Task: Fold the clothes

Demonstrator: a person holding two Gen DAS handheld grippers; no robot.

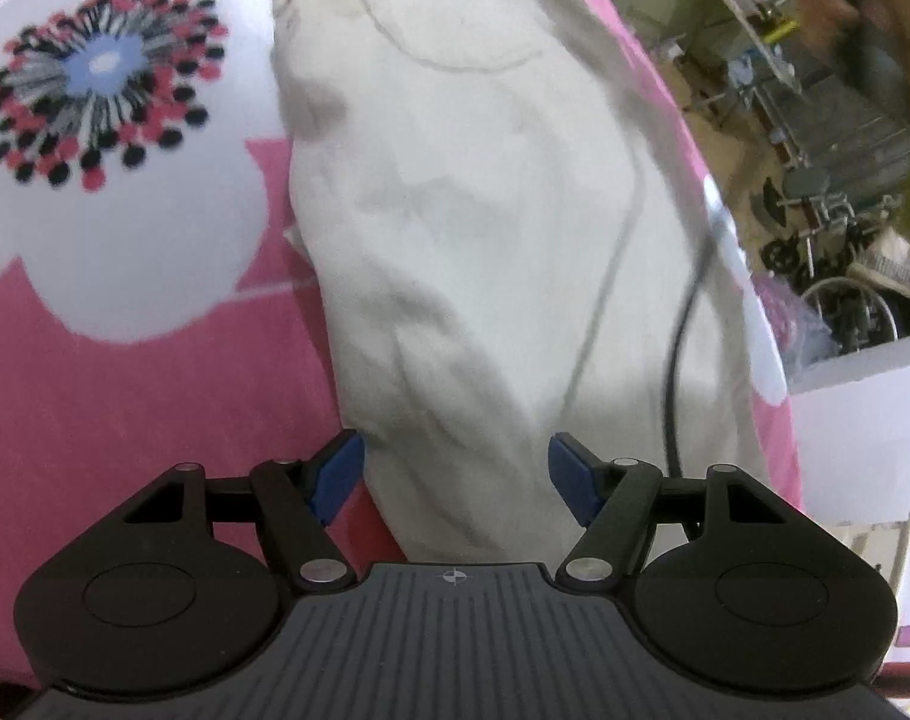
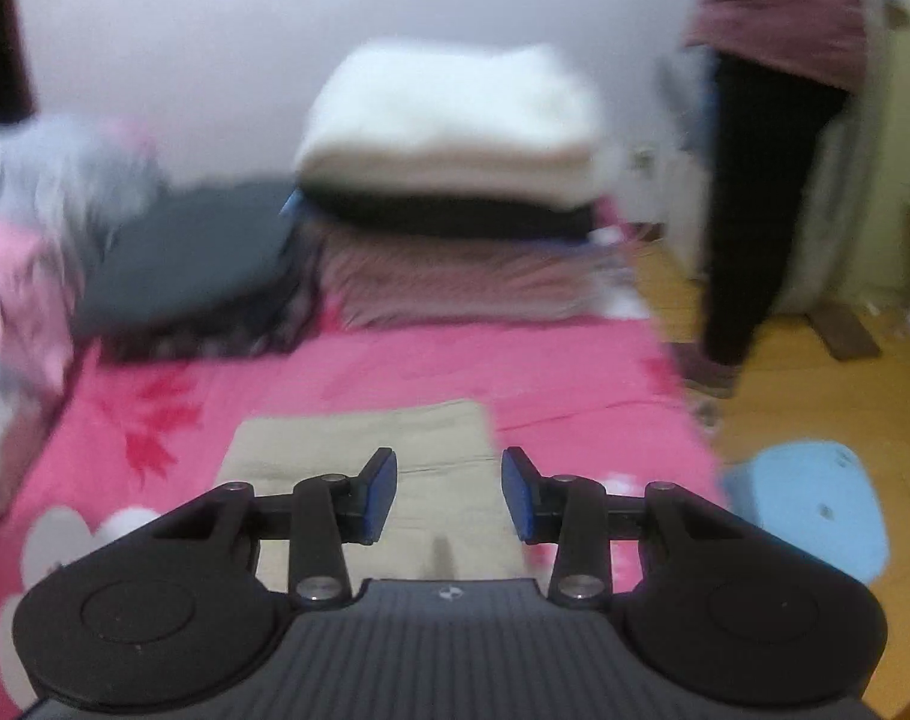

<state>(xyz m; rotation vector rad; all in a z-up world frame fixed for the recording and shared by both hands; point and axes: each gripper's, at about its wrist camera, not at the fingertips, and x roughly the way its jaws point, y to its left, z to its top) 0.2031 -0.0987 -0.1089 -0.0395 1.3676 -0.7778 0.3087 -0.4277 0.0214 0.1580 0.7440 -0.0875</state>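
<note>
A cream garment (image 1: 472, 210) lies lengthwise and creased on the pink flowered bed cover (image 1: 125, 420). My left gripper (image 1: 455, 468) hovers over its near end with its blue pads wide apart, and the cloth passes beneath them untouched. In the blurred right wrist view, the same beige garment (image 2: 359, 450) lies flat on the pink cover (image 2: 455, 366). My right gripper (image 2: 449, 492) is above it, open, with nothing between its fingers.
At the far end of the bed stands a pile of folded clothes (image 2: 449, 120) with a dark garment (image 2: 191, 252) beside it. A person (image 2: 754, 180) stands right of the bed near a blue stool (image 2: 814, 498). A black cable (image 1: 676, 360) crosses the garment's right side.
</note>
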